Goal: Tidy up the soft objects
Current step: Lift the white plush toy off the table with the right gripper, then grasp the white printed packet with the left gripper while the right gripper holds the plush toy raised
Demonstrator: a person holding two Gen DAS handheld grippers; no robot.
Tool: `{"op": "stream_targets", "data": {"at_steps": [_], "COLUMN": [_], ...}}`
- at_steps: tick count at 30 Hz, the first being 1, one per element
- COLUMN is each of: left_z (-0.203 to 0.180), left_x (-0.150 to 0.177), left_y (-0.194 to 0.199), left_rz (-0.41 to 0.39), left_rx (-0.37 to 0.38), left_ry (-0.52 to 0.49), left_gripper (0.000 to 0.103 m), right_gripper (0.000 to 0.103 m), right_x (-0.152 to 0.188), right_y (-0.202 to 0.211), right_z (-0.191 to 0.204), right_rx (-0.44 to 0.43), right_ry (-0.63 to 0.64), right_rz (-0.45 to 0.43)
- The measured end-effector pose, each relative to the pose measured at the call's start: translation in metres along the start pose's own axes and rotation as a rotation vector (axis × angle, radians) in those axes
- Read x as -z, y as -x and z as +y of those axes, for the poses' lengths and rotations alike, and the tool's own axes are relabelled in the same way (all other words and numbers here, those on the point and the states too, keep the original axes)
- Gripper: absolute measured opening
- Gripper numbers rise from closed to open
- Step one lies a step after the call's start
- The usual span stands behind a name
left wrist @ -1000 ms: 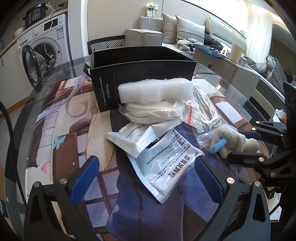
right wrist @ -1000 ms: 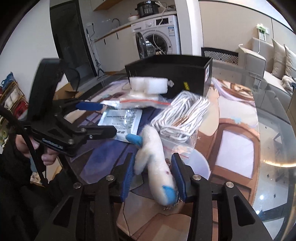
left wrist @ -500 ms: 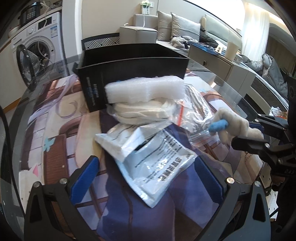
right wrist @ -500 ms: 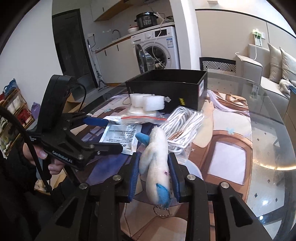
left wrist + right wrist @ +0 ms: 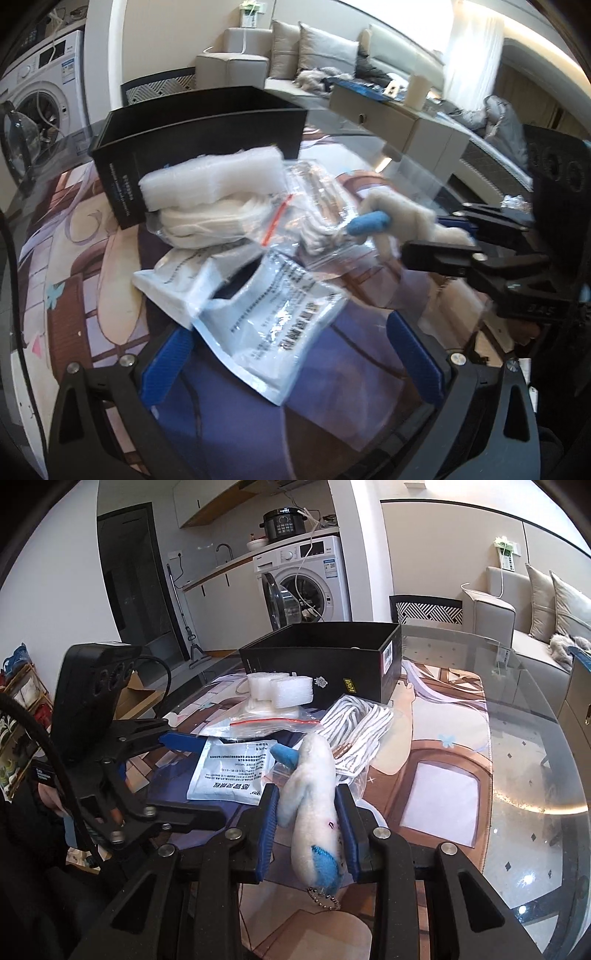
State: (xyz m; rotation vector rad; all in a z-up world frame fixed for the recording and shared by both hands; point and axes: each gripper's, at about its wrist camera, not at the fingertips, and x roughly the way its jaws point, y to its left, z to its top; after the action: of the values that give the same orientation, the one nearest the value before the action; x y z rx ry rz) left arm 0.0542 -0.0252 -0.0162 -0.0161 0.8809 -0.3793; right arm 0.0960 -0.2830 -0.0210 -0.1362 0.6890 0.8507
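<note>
A white plush toy with blue parts (image 5: 314,786) hangs clear of the table, and my right gripper (image 5: 308,794) is shut on its body; a bead chain dangles below it. From the left wrist view the plush toy (image 5: 399,218) shows at the right, sticking out of the right gripper (image 5: 443,240). My left gripper (image 5: 288,328) is open, low over a white printed packet (image 5: 273,321). An open black box (image 5: 321,664) stands behind. In front of it a white foam block (image 5: 280,690) lies on a bag of white cloth (image 5: 207,221). A bag of white cord (image 5: 354,720) lies beside them.
The items lie on a printed mat (image 5: 443,760) on a round glass table (image 5: 535,812). A second white packet (image 5: 166,280) lies beside the first. A patterned chair (image 5: 428,609) stands behind the box. A washing machine (image 5: 306,583) and a sofa (image 5: 517,620) are further off.
My right gripper closed on the plush toy and raised it off the table. The left gripper stayed open over the packets; its view tilted slightly.
</note>
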Motion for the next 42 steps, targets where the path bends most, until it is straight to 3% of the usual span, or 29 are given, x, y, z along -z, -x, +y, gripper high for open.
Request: {"op": "stream_targets", "data": {"at_steps": [3, 7, 11, 13, 19, 27, 30, 42], "left_z": [-0.002, -0.006, -0.005, -0.004, 0.008, 0.009, 0.010, 0.021], "left_x": [-0.001, 0.000, 0.005, 0.006, 0.013, 0.019, 0.018, 0.020], "left_y": [-0.004, -0.003, 0.001, 0.004, 0.015, 0.024, 0.031, 0.047], "left_rz": [0.001, -0.002, -0.007, -0.011, -0.019, -0.037, -0.055, -0.113], "left_rx": [-0.067, -0.100, -0.091, -0.086, -0.045, -0.017, 0.002, 0.028], "left_ry": [-0.032, -0.073, -0.094, -0.094, -0.056, -0.040, -0.036, 0.019], "left_gripper": [0.087, 0.072, 0.060, 0.047, 0.030, 0.024, 0.016, 0.008], "right_gripper": [0.031, 0.031, 0.031, 0.031, 0.031, 0.031, 0.031, 0.031], "right_x": [0.000, 0.000, 0.000, 0.001, 0.001, 0.001, 0.001, -0.001], "right_y": [-0.001, -0.002, -0.003, -0.003, -0.004, -0.004, -0.003, 0.002], "right_z": [0.000, 0.000, 0.001, 0.001, 0.001, 0.002, 0.002, 0.002], "right_rx": [0.000, 0.000, -0.002, -0.001, -0.003, -0.008, -0.012, -0.026], "right_ry": [-0.001, -0.001, 0.001, 0.000, -0.001, 0.000, -0.001, -0.008], "right_rz": [0.003, 0.007, 0.010, 0.009, 0.010, 0.006, 0.000, -0.030]}}
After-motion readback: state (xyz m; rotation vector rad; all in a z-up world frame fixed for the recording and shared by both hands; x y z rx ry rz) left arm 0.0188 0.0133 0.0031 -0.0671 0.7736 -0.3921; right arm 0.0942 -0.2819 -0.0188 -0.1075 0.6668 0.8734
